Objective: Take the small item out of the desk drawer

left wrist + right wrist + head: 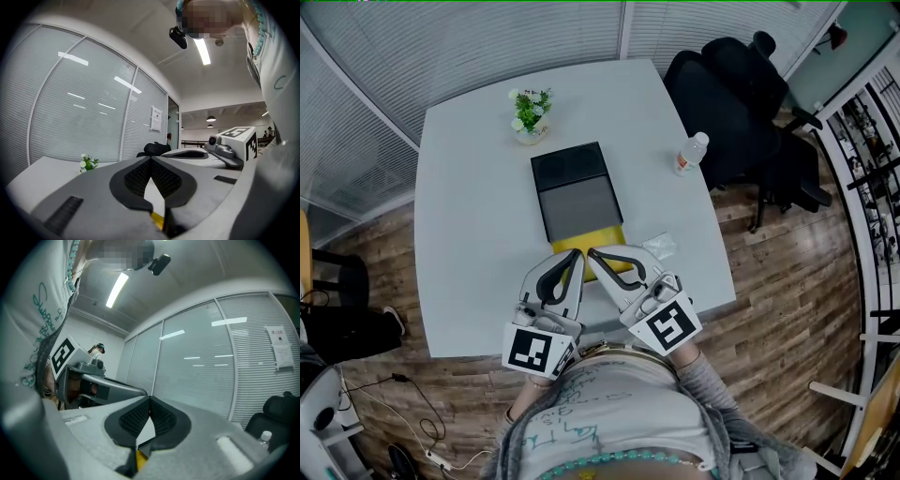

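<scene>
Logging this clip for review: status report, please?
Shut and empty: left tongs, right tongs, tips at yellow drawer. Drawer sticks out of gray box; small item not visible. Beside it a wrapper, not blocking.

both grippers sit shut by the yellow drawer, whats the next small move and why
Probably open the fingers of the right gripper and ease them toward the yellow drawer poking out of the dark grey desktop box. It and the left gripper are shut and empty, and no small item shows.

Matt desk point(469, 234) — wood-grain floor point(769, 319)
</scene>
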